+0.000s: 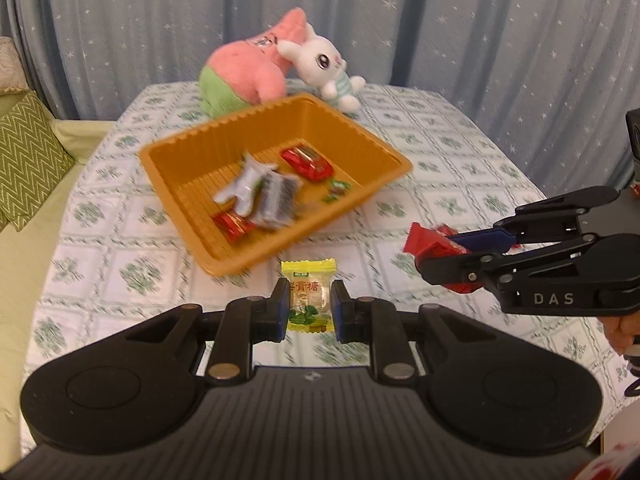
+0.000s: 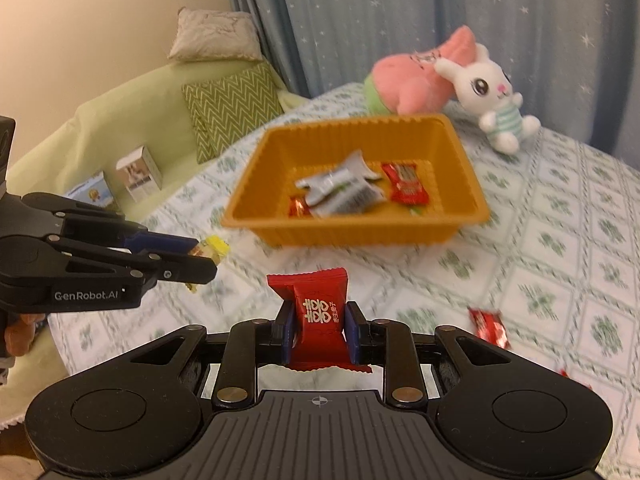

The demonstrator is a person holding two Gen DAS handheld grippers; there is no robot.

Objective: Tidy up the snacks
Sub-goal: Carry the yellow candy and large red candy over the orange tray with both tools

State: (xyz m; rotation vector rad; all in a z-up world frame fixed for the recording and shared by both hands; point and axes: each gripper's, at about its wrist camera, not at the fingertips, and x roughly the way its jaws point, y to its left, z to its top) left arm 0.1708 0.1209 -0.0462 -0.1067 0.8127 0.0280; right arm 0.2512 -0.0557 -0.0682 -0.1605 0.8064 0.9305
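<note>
1. yellow candy (image 1: 310, 300): clamped between the blue pads of the left gripper (image 1: 310, 310), above the tablecloth (image 1: 460, 148). wrapper stands upright, top edge above the pads, bottom edge below them.
2. red candy (image 2: 319, 322): clamped between the pads of the right gripper (image 2: 319, 330), also above the cloth. white printed characters face the camera.
3. both jaws are narrow, each closed on its candy. the two grippers sit side by side on the near side of the tray (image 1: 384, 142).
4. tray: orange, ribbed walls, on the cloth ahead of both grippers. it holds silver packets (image 2: 340, 190), a red packet (image 2: 406, 184) at the far side, a second red packet (image 1: 236, 226) at the near side, and a small green sweet (image 1: 338, 188).
5. loose red candy (image 2: 488, 326): lies on the cloth to the right of the right gripper, well apart from the tray. another red scrap shows at the right edge, too small to identify.
6. beyond the tray: pink plush (image 1: 252, 68) and white rabbit (image 1: 326, 66), touching each other, against a blue curtain (image 1: 500, 24) with white stars.
7. left of the table: green sofa (image 2: 120, 116) with a zigzag cushion (image 2: 232, 104), a pale cushion (image 2: 214, 34) and two small boxes (image 2: 138, 174).
</note>
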